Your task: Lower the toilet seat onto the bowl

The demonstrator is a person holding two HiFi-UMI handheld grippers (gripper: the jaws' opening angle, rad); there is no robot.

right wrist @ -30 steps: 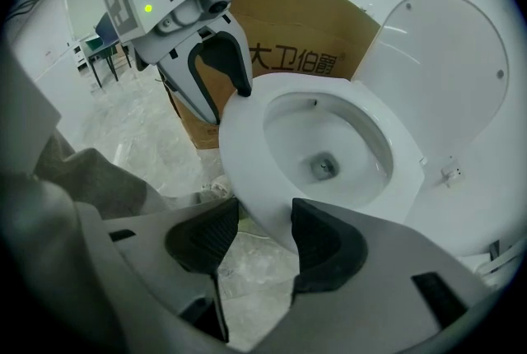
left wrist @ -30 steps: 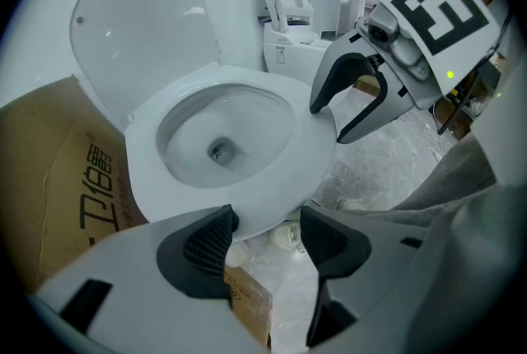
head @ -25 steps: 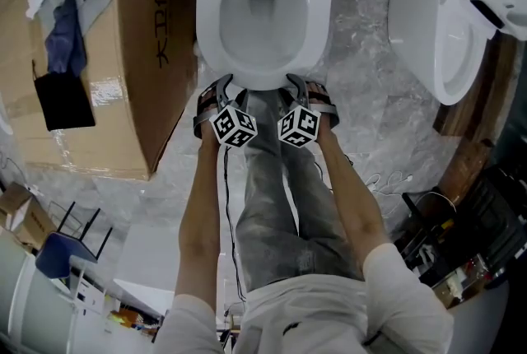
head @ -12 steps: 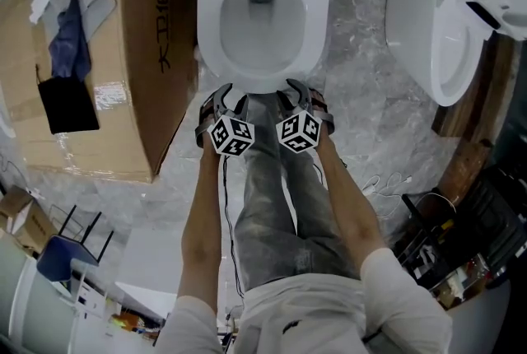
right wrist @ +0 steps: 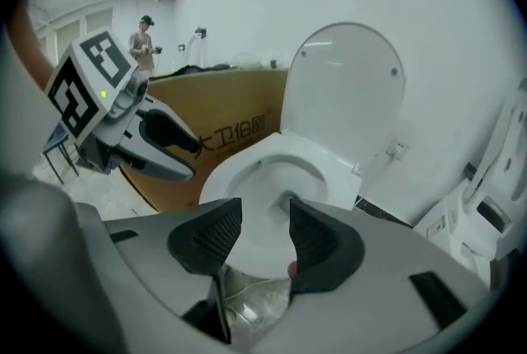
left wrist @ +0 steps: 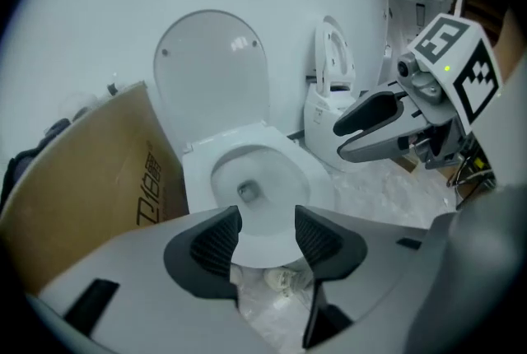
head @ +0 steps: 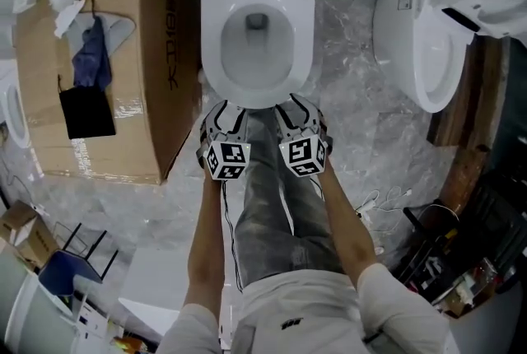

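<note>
The white toilet's seat lies flat on the bowl, and the lid stands upright against the wall behind it. My left gripper hovers just before the bowl's front rim, its jaws apart with nothing between them. My right gripper hangs beside it at the same height, also open and empty. Each gripper shows in the other's view, the right gripper and the left gripper. Neither touches the seat.
A large cardboard box stands close on the toilet's left. A second toilet with raised seat stands at the right. The person's legs are below the grippers. Cables lie on the marble floor. Another person stands far off.
Both grippers have drawn a little closer together and lower in the head view, staying at the bowl's front rim. The left jaws look narrower. The seat and lid have not moved.
</note>
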